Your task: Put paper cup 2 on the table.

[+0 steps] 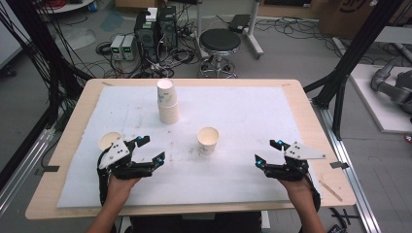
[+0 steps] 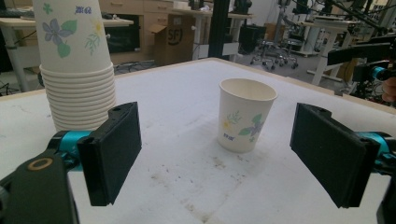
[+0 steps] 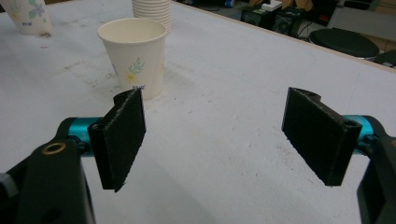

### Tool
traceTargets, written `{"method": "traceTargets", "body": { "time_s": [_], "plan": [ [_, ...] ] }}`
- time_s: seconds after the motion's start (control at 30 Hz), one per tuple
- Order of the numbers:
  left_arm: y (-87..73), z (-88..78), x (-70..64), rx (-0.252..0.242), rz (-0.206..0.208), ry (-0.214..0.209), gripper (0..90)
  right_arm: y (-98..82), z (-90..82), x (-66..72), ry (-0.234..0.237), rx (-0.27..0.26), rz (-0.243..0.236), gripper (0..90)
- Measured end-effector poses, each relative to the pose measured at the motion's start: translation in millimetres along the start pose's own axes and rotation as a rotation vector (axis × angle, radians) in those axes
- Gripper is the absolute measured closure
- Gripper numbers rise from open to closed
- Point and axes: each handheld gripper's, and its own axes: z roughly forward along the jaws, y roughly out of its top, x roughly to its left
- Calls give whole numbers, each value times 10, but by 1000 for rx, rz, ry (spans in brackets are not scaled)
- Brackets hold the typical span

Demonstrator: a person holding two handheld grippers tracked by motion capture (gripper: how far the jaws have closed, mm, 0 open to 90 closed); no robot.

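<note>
A tall stack of flower-printed paper cups [image 1: 167, 102] [image 2: 79, 70] stands upside down at the back middle of the white mat. One single cup [image 1: 208, 140] [image 2: 246, 116] [image 3: 135, 56] stands upright near the mat's centre. Another upright cup [image 1: 110, 141] [image 3: 28, 16] sits at the left, just behind my left gripper. My left gripper [image 1: 151, 148] [image 2: 224, 158] is open, aimed toward the centre cup with nothing between its jaws. At the front right of the mat, my right gripper [image 1: 268, 152] [image 3: 215, 135] is open and empty too, some way short of that cup.
The white mat [image 1: 243, 107] covers a wooden table [image 1: 73, 126]. Behind the table stand a black stool [image 1: 220, 41] and computer boxes [image 1: 155, 29] amid floor cables. Black frame posts rise at both sides.
</note>
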Motion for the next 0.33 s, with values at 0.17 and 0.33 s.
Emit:
{"method": "traceTargets", "body": {
  "time_s": [0.17, 0.33],
  "plan": [
    [2, 0, -7, -4, -1, 1, 165, 1, -13, 6, 1, -2, -3, 222],
    [14, -9, -6, -7, 7, 3, 165, 8, -15, 8, 2, -5, -4, 222]
  ]
}}
